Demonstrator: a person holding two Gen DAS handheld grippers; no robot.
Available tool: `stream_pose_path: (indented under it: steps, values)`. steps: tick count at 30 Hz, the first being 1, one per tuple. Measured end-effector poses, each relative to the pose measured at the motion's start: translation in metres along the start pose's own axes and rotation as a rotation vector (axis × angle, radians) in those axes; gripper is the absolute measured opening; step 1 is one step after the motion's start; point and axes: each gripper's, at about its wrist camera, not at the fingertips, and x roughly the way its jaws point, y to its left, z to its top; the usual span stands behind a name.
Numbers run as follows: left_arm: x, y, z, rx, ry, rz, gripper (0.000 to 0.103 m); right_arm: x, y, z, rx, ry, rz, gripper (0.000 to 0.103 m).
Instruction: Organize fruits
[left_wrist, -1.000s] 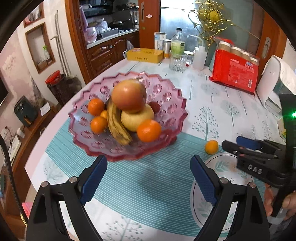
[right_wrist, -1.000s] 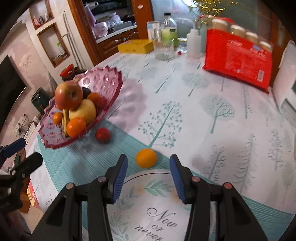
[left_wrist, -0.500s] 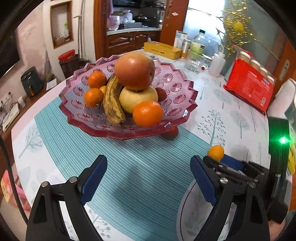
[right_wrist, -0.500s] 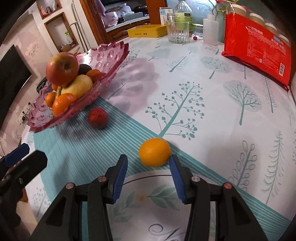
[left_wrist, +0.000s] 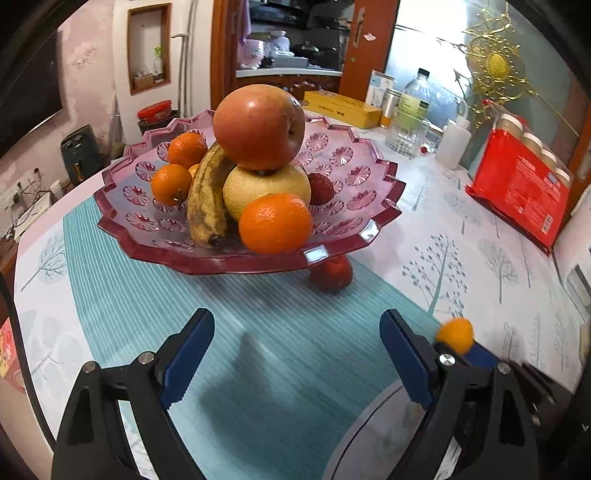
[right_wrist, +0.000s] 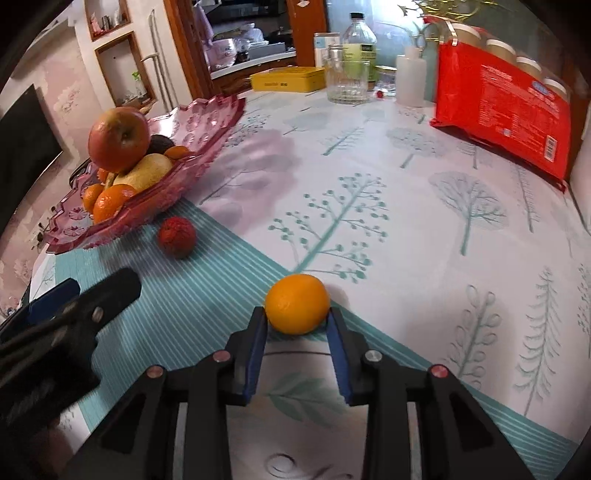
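A pink glass fruit bowl (left_wrist: 373, 192) (right_wrist: 207, 122) holds an apple (left_wrist: 258, 125), a pear, a banana (left_wrist: 207, 195) and several oranges. A red strawberry-like fruit (left_wrist: 330, 271) (right_wrist: 176, 236) lies on the cloth beside the bowl's rim. My right gripper (right_wrist: 297, 314) has its blue pads against both sides of a small orange (right_wrist: 297, 302) on the table; it also shows in the left wrist view (left_wrist: 455, 334). My left gripper (left_wrist: 295, 354) is open and empty, in front of the bowl.
A red packet (right_wrist: 502, 99) of jars, a glass (right_wrist: 347, 83), bottles (right_wrist: 410, 79) and a yellow box (right_wrist: 288, 79) stand at the table's far side. A round printed mat (right_wrist: 303, 398) lies under my right gripper. The table edge is at the left.
My right gripper has moved forward and closed its pads onto the small orange. My left gripper has moved lower and closer to the bowl, still open.
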Motion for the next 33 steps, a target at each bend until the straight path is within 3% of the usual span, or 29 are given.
stream_pose_path:
  steps: [17, 22, 26, 30, 33]
  values:
    - [0.049, -0.047, 0.010, -0.097, -0.038, 0.199, 0.087, -0.018, -0.032, -0.013, 0.074, -0.007, 0.002, 0.033]
    - [0.063, -0.051, 0.020, -0.129, -0.023, 0.234, 0.072, -0.018, -0.036, -0.015, 0.087, 0.001, 0.003, 0.033]
    - [0.070, -0.047, 0.021, -0.138, 0.002, 0.227, 0.052, -0.017, -0.037, -0.015, 0.094, 0.006, 0.005, 0.033]
    - [0.072, -0.048, 0.025, -0.123, -0.001, 0.191, 0.035, -0.016, -0.034, -0.015, 0.090, 0.010, 0.005, 0.033]
    - [0.071, -0.046, 0.025, -0.112, 0.011, 0.161, 0.031, -0.014, -0.031, -0.014, 0.090, 0.012, 0.009, 0.033]
